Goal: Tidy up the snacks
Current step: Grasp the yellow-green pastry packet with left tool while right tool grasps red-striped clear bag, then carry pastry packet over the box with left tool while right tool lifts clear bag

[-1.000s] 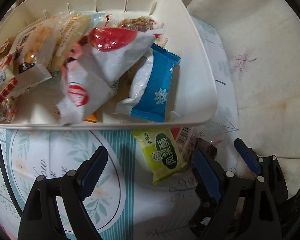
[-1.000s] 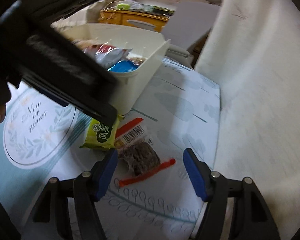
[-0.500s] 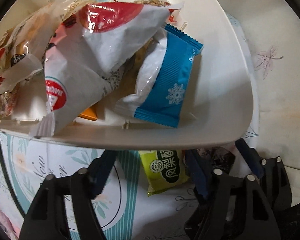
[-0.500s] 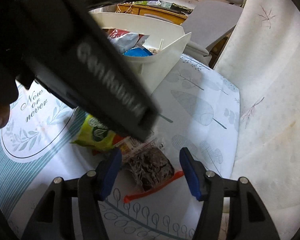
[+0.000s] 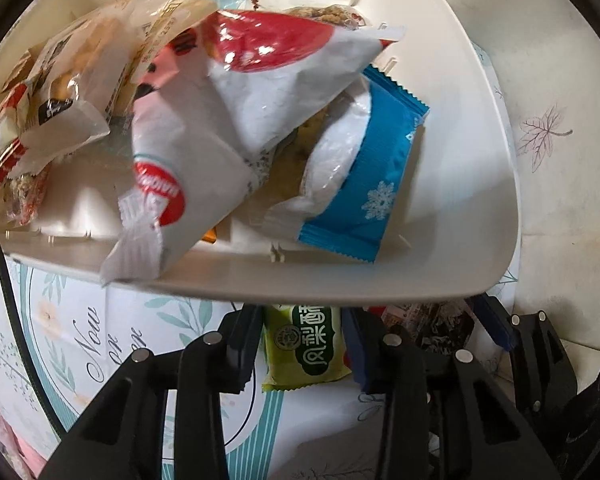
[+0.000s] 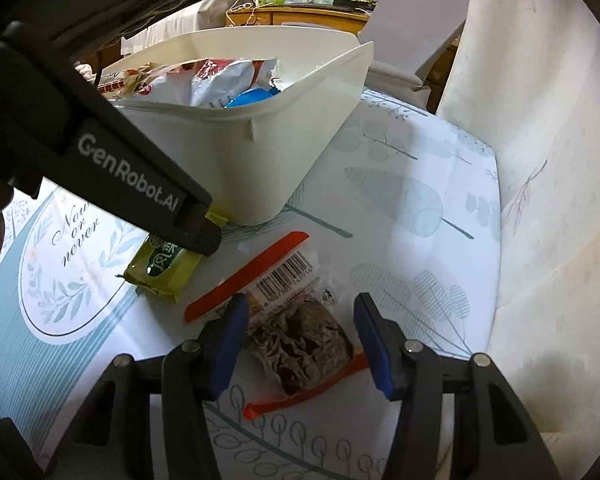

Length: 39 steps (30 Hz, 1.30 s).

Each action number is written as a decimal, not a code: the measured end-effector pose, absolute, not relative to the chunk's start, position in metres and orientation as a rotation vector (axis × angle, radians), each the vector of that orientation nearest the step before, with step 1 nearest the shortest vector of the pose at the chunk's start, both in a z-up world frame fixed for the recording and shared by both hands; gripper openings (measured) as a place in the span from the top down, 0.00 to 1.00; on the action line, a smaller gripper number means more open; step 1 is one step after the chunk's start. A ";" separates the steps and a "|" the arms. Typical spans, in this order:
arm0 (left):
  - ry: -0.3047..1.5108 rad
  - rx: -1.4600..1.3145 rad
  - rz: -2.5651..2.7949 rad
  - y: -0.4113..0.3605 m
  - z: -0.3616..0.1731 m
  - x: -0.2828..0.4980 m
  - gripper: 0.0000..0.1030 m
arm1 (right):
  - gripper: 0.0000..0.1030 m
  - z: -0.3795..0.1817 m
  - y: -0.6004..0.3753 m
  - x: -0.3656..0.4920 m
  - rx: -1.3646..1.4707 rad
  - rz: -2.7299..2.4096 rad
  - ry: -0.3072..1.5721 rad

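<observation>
bins: 1 (image 6: 260, 168) | packets on cloth: 2 — green (image 6: 162, 268), dark (image 6: 300, 344) | grippers: 2

**Two snack packets still outside the bin**

A green packet (image 5: 306, 346) with white lettering lies flat between the spread fingers of the left gripper (image 5: 300, 344), just in front of the cream bin (image 6: 284, 160). A clear packet (image 6: 300, 336) holding a dark, crumbly snack, with red end strips and a barcode label, lies flat between the open fingers of the right gripper (image 6: 298, 340), touching neither pad. The bin stands ahead of both tongs, heaped with packets: a white-and-red bag (image 5: 228, 128) on top, a blue snowflake packet (image 5: 374, 184) to its right.
</observation>
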<state>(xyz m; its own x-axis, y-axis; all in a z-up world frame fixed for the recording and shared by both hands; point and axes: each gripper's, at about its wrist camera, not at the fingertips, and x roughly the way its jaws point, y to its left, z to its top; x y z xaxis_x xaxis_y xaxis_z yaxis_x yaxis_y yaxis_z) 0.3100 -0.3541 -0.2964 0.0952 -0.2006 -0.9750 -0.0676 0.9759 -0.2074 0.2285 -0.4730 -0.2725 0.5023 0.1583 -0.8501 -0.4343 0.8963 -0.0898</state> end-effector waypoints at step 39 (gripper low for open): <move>1.470 -0.102 -0.467 -0.221 -0.199 0.254 0.65 | 0.54 -0.218 -0.432 0.197 0.084 0.001 1.197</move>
<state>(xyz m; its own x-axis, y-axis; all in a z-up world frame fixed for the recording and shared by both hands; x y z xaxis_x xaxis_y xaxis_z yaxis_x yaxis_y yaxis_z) 0.2541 -0.2212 -0.1988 0.0294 -0.3628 -0.9314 0.2406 0.9070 -0.3457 0.1971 -0.4322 -0.2179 0.3656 0.0451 -0.9297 0.0440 0.9969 0.0657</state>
